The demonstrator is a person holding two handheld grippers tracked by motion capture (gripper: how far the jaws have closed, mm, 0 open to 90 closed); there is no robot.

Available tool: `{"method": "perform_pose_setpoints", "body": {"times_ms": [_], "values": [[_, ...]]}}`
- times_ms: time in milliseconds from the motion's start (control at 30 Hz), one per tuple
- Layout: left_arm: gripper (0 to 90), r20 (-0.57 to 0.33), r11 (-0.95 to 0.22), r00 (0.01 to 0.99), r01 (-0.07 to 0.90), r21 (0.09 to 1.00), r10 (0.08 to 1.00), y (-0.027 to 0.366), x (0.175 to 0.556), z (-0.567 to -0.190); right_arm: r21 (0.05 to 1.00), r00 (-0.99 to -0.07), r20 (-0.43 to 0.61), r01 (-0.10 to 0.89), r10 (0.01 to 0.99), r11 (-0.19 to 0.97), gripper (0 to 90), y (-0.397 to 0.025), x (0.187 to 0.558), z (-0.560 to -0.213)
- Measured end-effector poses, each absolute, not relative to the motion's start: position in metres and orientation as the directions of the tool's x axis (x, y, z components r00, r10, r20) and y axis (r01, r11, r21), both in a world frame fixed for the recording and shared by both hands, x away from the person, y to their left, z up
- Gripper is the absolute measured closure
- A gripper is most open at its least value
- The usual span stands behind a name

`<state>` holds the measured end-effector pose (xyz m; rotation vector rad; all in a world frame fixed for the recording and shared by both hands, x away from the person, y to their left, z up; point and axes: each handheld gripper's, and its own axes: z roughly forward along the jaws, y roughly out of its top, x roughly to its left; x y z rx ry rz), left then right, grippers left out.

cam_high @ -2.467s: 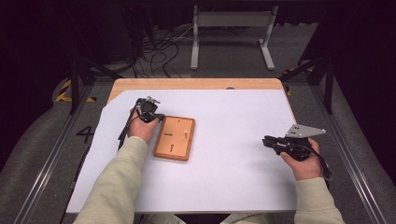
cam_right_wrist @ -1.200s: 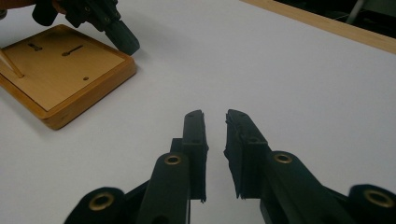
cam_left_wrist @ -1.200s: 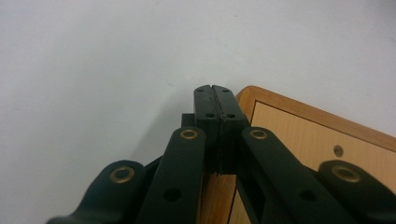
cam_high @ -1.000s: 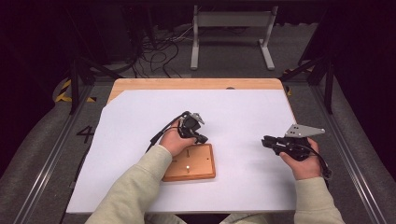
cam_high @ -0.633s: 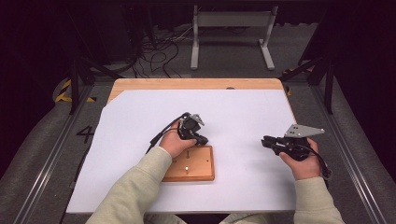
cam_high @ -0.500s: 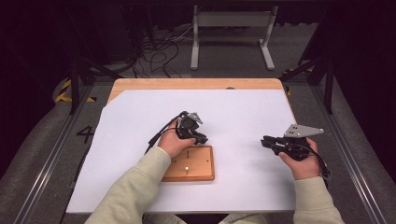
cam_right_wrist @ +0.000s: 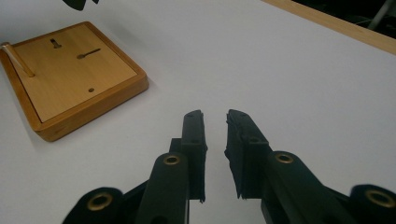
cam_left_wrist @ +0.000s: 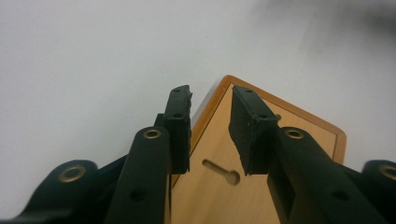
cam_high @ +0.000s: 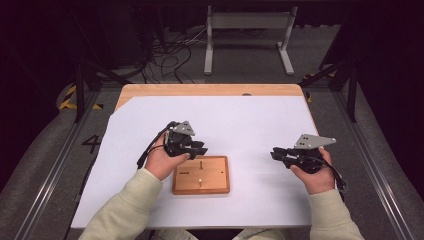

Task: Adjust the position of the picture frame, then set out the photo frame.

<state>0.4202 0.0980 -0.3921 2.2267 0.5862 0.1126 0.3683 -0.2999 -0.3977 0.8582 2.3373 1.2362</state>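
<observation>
our left gripper [cam_high: 196, 148] sits w/ jaws apart just over the wooden board's [cam_high: 201, 175] far-left corner, nothing held. right gripper [cam_high: 276, 152], jaws slightly apart & empty, is well right of it.

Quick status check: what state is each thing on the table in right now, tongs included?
Wooden board: lying flat on the white sheet, near the person's edge, not gripped.
Peg: standing upright in the board.
Left tongs: open, jaws apart over the board's far left corner, holding nothing.
Right tongs: slightly open, empty, above the bare sheet to the right of the board.
White sheet: flat on the table.
</observation>
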Motion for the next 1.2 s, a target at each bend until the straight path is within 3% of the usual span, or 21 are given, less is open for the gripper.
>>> {"method": "perform_pose_setpoints", "body": {"times_ms": [567,867,1200], "values": [[56.6,-0.106,-0.523,0.866,0.388,0.759,0.489,0.148,0.401,-0.388,0.833,-0.811,-0.024,0.307,0.584,0.461,71.4,-0.263,0.362,-0.390],[49.9,-0.177,-0.449,0.836,0.443,0.776,0.520,0.172,0.391,-0.394,0.826,-0.847,-0.040,0.271,0.530,0.494,67.0,-0.238,0.362,-0.387],[44.2,-0.130,-0.458,0.803,0.455,0.764,0.582,0.194,0.386,-0.400,0.826,-0.895,-0.045,0.216,0.443,0.521,65.5,-0.200,0.359,-0.381]]}}
